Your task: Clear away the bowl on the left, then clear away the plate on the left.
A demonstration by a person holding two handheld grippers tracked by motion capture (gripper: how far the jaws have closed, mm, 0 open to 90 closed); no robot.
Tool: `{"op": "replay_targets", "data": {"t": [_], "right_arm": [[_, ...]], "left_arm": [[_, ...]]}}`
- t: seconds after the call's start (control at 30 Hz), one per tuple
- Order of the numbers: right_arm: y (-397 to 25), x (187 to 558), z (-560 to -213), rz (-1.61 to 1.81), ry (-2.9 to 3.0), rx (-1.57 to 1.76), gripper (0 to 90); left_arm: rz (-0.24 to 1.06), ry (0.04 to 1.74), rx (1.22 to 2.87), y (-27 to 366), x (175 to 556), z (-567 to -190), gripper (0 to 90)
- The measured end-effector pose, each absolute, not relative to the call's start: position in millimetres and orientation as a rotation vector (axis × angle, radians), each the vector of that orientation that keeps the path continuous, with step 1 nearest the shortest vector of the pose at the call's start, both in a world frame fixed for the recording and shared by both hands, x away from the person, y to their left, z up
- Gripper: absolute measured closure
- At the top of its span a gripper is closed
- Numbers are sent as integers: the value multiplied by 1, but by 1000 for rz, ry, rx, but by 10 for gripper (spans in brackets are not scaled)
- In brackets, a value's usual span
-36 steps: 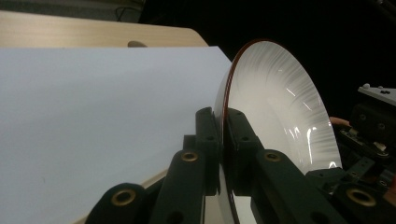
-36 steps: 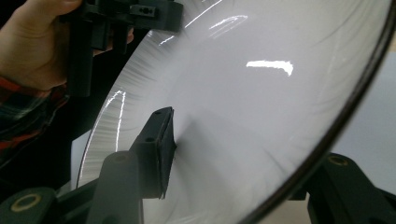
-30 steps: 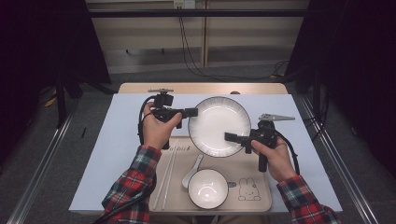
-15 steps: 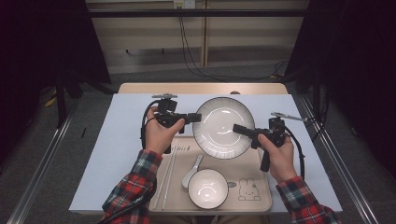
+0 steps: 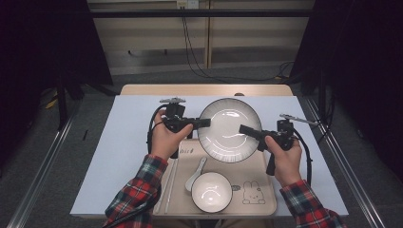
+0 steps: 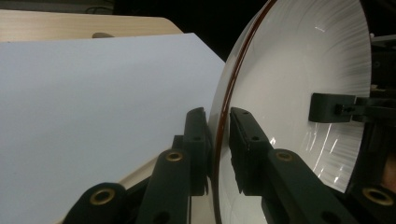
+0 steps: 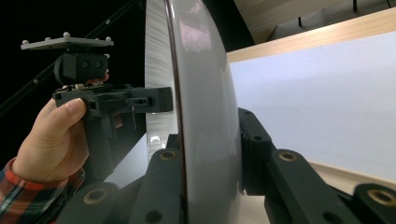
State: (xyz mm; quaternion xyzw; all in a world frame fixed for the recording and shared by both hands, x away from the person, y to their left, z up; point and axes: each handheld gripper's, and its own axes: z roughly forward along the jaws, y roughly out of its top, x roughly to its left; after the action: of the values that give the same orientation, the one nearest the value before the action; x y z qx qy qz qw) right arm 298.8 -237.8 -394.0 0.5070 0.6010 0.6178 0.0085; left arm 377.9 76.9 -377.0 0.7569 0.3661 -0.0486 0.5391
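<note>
Left gripper [image 5: 202, 123] and right gripper [image 5: 246, 129] jaws pinch opposite plate [image 5: 229, 129] rims.

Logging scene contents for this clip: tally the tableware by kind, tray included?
Plate: 1, held at its rim by the left gripper and right gripper
Bowl: 1
Spoon: 1
Chopsticks: 1 pair
Tray: 1
Total: 5

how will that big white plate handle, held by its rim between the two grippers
The plate looks like glazed ceramic: stiff, probably heavy for its size, and breakable if dropped. Its glossy sheen suggests the rim could slip. The left gripper and right gripper each pinch only the thin edge, on opposite sides, so it may pivot or tilt between them.
</note>
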Motion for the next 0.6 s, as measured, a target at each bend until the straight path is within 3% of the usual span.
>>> {"op": "replay_targets", "data": {"t": [0.1,0.17,0.23,0.3,0.33,0.43,0.53,0.6], "right_arm": [[-239,300,-395,1945,1874,1598,746],[-241,300,-395,1941,1878,1597,746],[-243,300,-394,1937,1882,1585,746],[-246,299,-393,1926,1881,1580,746],[-247,298,-393,1917,1882,1576,746],[-252,298,-393,1888,1883,1589,746],[-255,295,-391,1864,1874,1600,746],[-258,295,-391,1868,1872,1602,746]], "left_arm": [[-104,871,1789,77,379,-378,742],[-72,867,1784,80,379,-380,649],[-64,867,1782,84,379,-382,618],[-59,877,1773,88,379,-384,497],[-46,884,1760,90,379,-385,497],[36,872,1757,96,380,-387,307],[90,895,1794,102,380,-387,184],[98,915,1811,106,379,-388,157]]}}
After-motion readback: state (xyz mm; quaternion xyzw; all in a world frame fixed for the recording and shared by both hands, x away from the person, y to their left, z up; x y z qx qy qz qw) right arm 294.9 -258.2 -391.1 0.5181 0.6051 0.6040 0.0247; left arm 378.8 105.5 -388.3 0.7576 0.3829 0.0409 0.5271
